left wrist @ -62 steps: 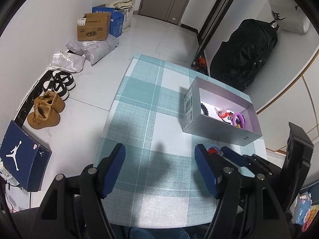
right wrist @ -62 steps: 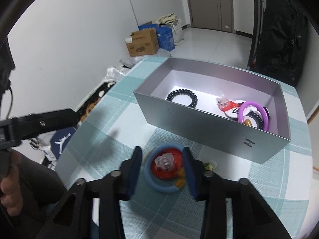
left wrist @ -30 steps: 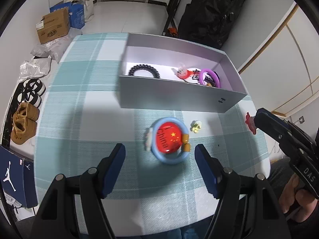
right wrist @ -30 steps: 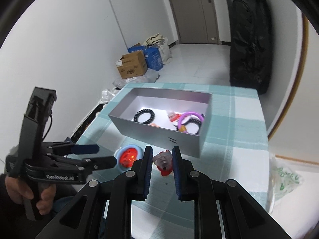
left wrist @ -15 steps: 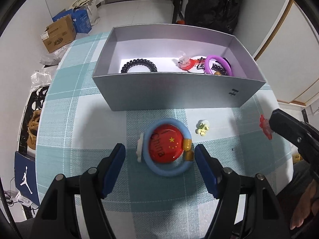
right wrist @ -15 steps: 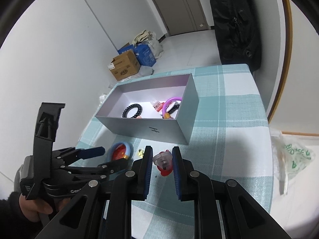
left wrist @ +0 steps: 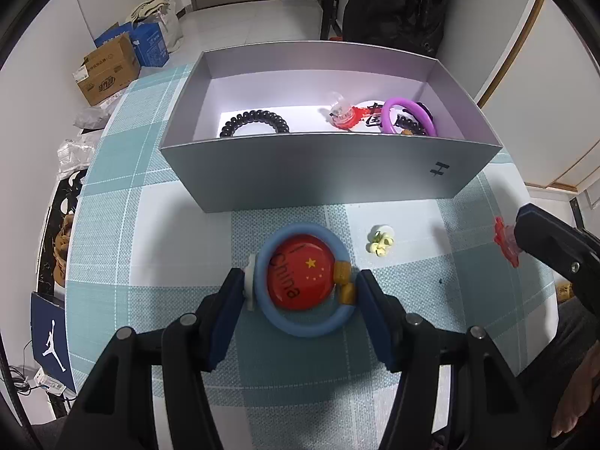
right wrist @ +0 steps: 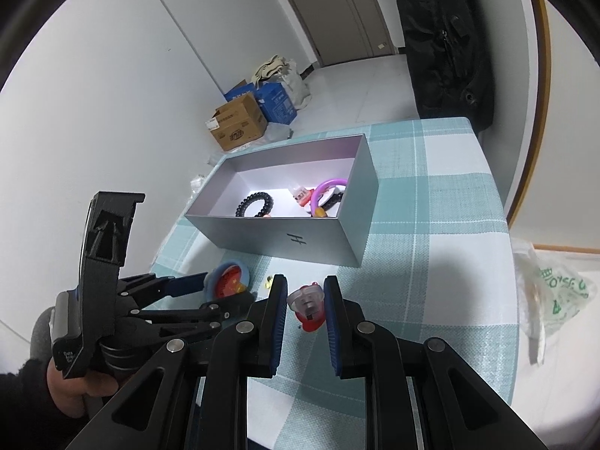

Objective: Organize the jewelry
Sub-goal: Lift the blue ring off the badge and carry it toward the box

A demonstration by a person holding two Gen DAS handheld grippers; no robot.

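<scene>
A blue ring bracelet (left wrist: pixel 305 326) with a red flag badge (left wrist: pixel 302 275) lies on the checked cloth in front of the grey box (left wrist: pixel 318 172). My left gripper (left wrist: pixel 300 292) straddles it. Its jaws are closing, and the pads stand close beside the white and orange charms without clearly pressing them. My right gripper (right wrist: pixel 305 300) is shut on a red and clear piece (right wrist: pixel 307 305), held above the cloth to the right. The same piece (left wrist: pixel 504 242) shows in the left wrist view. A small yellow charm (left wrist: pixel 380 243) lies between the two grippers.
Inside the box lie a black coil bracelet (left wrist: pixel 255 122), a purple ring (left wrist: pixel 407 116) and a red and clear piece (left wrist: pixel 341 114). The table edge (right wrist: pixel 512 337) runs close on the right, with a plastic bag (right wrist: pixel 555 292) beyond it. Cardboard boxes (left wrist: pixel 107 71) stand on the floor.
My left gripper has come closer to the blue ring bracelet, and its jaws have narrowed around it. The right gripper still holds the red piece and has rolled slightly.
</scene>
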